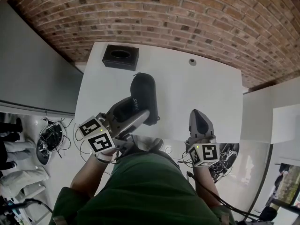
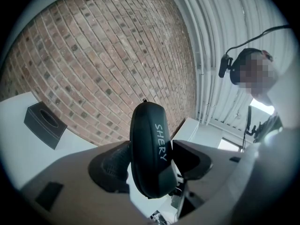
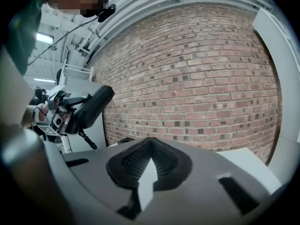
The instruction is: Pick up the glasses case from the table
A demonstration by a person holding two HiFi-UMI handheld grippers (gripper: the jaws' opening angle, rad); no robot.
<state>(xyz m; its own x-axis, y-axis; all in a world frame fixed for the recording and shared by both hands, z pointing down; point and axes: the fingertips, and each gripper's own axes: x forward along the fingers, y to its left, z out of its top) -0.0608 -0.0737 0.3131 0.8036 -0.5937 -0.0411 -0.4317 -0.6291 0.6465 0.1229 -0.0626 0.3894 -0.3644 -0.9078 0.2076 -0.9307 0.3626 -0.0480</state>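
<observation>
Black glasses case (image 2: 149, 149), shut, clamped in L gripper (image 2: 151, 165) fingers above table (image 1: 206, 93), R gripper (image 3: 150, 144) fingers closed, empty

**A:** Where is the glasses case (image 1: 144, 96)?

**B:** It is between the jaws of the left gripper (image 1: 133, 112) and reaches out ahead of their tips, above the table (image 1: 187, 93).

**A:** What lies ahead of this gripper?

**B:** Ahead and to its left, a box (image 1: 121, 56) sits on the table, near the far edge. Behind the table is the brick wall (image 1: 187, 18).

**A:** And the right gripper (image 1: 199, 116)?

**B:** It is to the right of the left gripper, well apart, over the near edge of the table. The case is on its left side. Far ahead of it, a small round thing (image 1: 192, 62) lies on the table.
</observation>
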